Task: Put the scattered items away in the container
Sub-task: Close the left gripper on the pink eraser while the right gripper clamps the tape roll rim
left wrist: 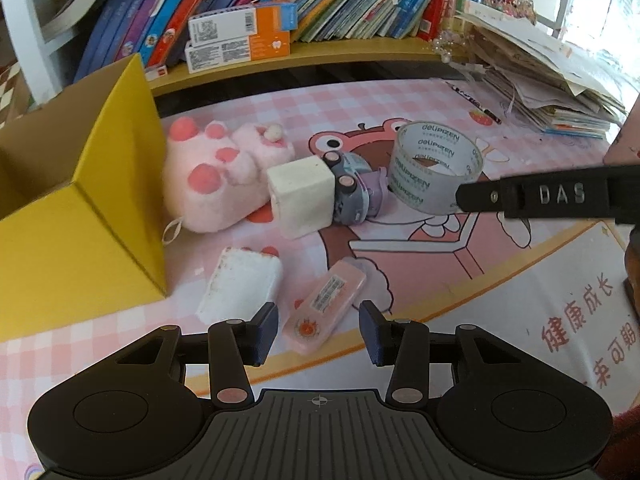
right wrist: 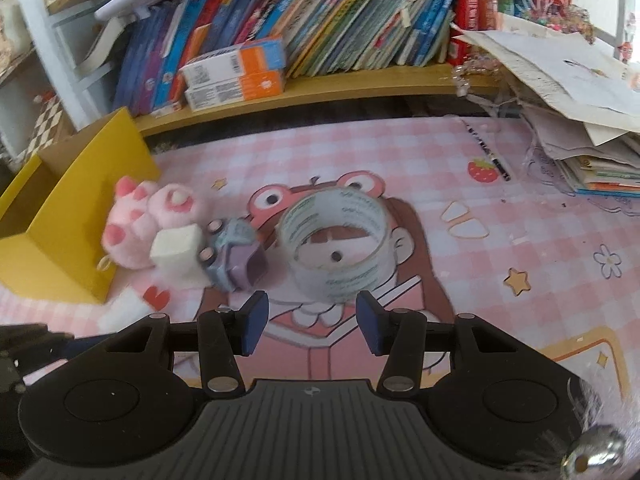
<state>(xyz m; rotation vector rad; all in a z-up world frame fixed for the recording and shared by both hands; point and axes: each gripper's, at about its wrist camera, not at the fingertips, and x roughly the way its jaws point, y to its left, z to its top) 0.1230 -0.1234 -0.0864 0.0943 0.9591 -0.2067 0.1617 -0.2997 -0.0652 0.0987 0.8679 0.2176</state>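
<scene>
A yellow cardboard box [left wrist: 100, 184] stands open at the left, also in the right wrist view [right wrist: 76, 236]. Beside it lie a pink plush paw [left wrist: 216, 176], a white foam cube [left wrist: 302, 196], a purple toy car [left wrist: 356, 188], a clear tape roll [left wrist: 434, 168] and a white foam block [left wrist: 240, 284]. A pink eraser case [left wrist: 326, 304] lies just ahead of my open, empty left gripper [left wrist: 318, 334]. My right gripper [right wrist: 308, 322] is open and empty, just short of the tape roll [right wrist: 340, 240]. Its finger [left wrist: 540, 196] shows by the roll in the left wrist view.
A pink checked cartoon mat [right wrist: 520, 240] covers the desk. A wooden shelf [left wrist: 320, 56] of books runs along the back with orange-and-white cartons [left wrist: 240, 36]. A stack of papers [left wrist: 552, 80] sits at the back right, and a pen [right wrist: 488, 152] lies near it.
</scene>
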